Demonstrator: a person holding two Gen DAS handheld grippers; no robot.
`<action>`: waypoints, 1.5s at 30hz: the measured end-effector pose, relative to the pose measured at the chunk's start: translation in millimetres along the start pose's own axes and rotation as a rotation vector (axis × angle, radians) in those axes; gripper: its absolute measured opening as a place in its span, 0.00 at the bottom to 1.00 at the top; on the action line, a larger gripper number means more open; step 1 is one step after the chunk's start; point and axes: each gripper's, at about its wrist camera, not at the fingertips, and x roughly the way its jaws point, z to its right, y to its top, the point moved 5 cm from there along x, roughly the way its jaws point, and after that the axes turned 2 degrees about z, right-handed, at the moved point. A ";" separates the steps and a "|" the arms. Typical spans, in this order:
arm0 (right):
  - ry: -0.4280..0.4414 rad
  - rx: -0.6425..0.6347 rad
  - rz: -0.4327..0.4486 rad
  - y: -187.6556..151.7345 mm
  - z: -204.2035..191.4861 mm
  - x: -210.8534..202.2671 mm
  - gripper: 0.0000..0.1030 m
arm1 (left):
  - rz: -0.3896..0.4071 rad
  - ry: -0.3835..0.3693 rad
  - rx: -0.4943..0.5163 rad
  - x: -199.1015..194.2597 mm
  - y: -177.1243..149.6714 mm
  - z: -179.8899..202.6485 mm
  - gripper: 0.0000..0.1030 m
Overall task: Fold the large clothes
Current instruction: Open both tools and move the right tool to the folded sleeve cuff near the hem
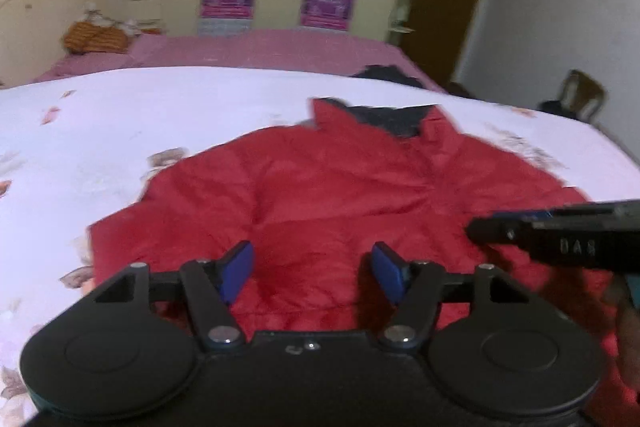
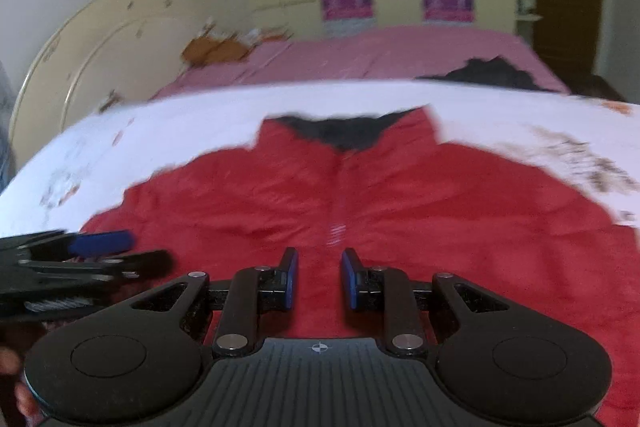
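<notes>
Jacket [image 1: 340,195], red and puffy, lies spread flat on the white bedsheet [image 1: 120,131], collar away. It looks soft, light and slippery, so a hem or sleeve edge seems best to pinch. Left gripper [image 1: 312,271] hovers spread wide; right gripper [image 2: 319,279] narrowly parted, both empty.

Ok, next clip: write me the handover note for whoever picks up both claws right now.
Left claw: open, empty, over the near hem of the red jacket.
Right claw: part open, empty, above the jacket's centre zip line.
Jacket lies spread front-up on the white sheet, collar away from you, dark lining showing.
Done: laid out flat.
Left: every fold; nothing is gripped yet.
</notes>
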 end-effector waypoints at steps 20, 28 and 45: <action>-0.064 -0.002 0.034 -35.1 5.5 -42.2 0.57 | 0.016 -0.018 0.063 -38.1 -18.4 50.9 0.69; -0.247 0.044 0.087 -51.7 52.5 -72.5 0.57 | 0.006 0.054 0.084 -54.6 -43.6 29.6 0.70; -0.279 0.088 0.061 -56.8 98.4 -66.2 0.35 | -0.011 0.053 0.029 -59.3 -56.2 17.0 0.71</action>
